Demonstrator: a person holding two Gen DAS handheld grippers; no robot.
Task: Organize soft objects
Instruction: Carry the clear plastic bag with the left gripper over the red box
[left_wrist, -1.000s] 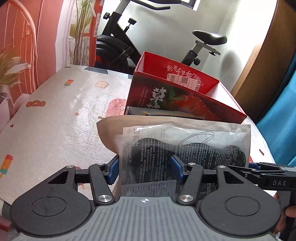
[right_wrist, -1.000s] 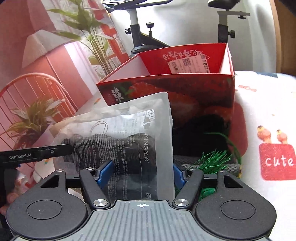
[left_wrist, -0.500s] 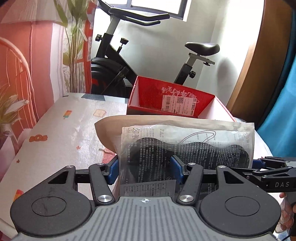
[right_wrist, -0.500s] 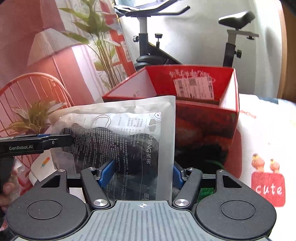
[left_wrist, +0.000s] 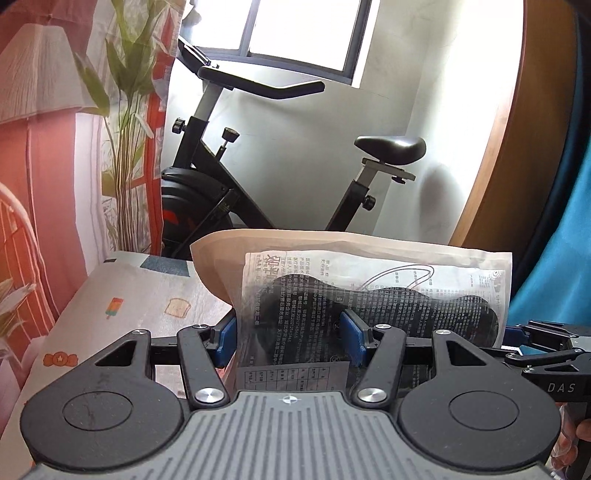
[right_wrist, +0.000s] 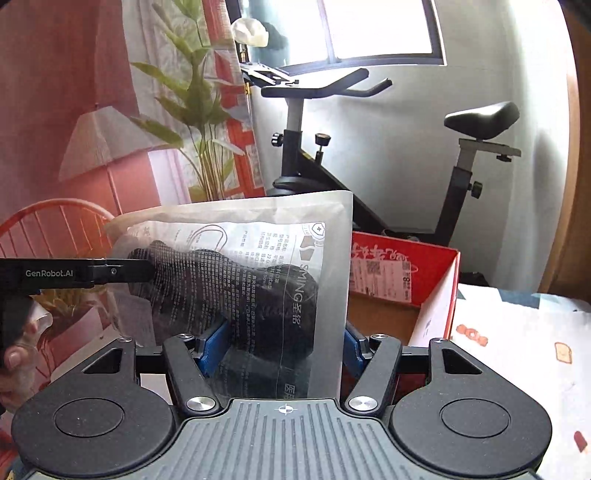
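We carry the mask packet (left_wrist: 373, 291), pinched by our left gripper (left_wrist: 288, 338) and right gripper (right_wrist: 279, 347); next we must bring it above the red box (right_wrist: 406, 280), right of centre.

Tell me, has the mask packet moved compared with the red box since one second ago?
Yes. The mask packet, held in both grippers, went up: its top edge now stands above the red box rim, which sits lower in the right wrist view.
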